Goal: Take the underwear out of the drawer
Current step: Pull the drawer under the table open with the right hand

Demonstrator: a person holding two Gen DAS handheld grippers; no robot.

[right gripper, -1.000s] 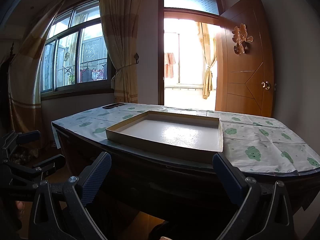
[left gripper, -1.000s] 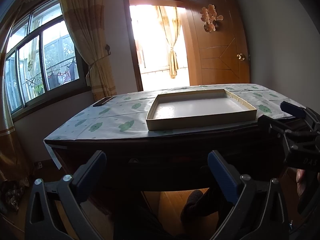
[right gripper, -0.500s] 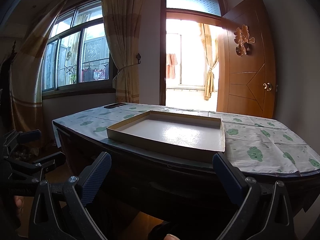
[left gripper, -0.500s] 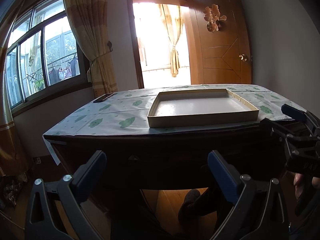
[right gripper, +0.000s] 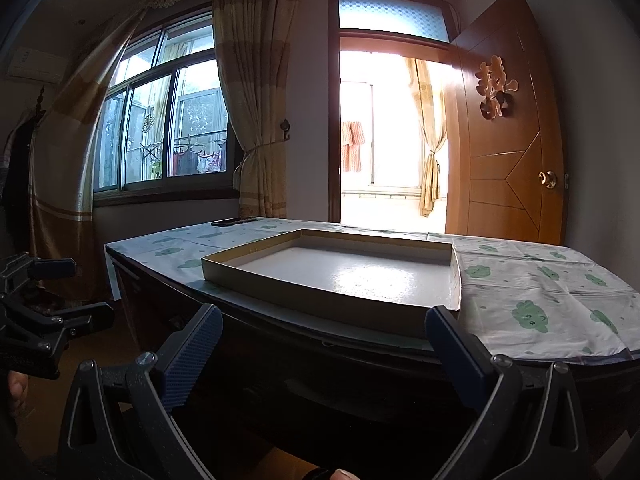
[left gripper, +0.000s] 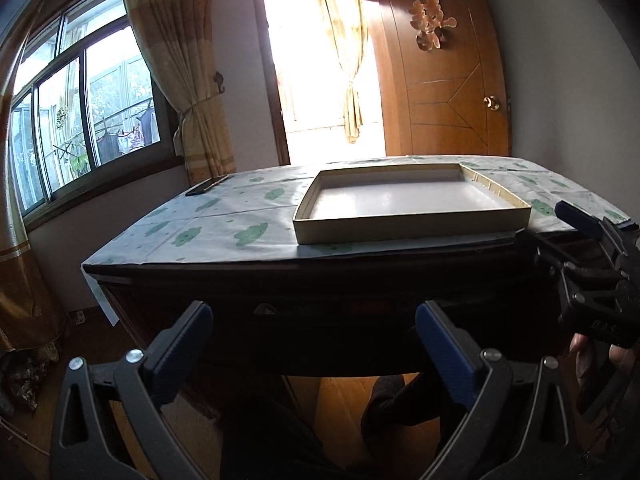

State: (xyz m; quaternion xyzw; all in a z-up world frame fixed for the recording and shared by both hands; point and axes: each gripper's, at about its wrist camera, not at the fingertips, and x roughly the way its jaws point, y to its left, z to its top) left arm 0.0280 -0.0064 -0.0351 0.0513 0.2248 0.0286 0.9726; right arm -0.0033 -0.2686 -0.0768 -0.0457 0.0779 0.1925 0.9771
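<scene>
A shallow cardboard tray [left gripper: 412,208] sits on my table's cloud-print cloth [left gripper: 224,228], its white floor bare, with a dark flat object, perhaps a phone [left gripper: 206,186], near the far left corner by the window [left gripper: 84,120]. Behind stand a tied curtain [left gripper: 180,80] and an open wooden door [left gripper: 448,80] with a bright doorway beside it. Below the tabletop the dark wooden front [left gripper: 320,300] is in deep shadow; I can make out a small handle [left gripper: 264,309] there, but I cannot tell where the drawer's edges run, and no underwear shows in either view. A foot [left gripper: 384,400] rests on the floor under the table. My left gripper [left gripper: 314,344] is spread wide, holding nothing and touching nothing. My right gripper [right gripper: 322,344] is equally wide apart and empty, hovering before the table edge; a fingertip [right gripper: 16,392] shows at the left.
</scene>
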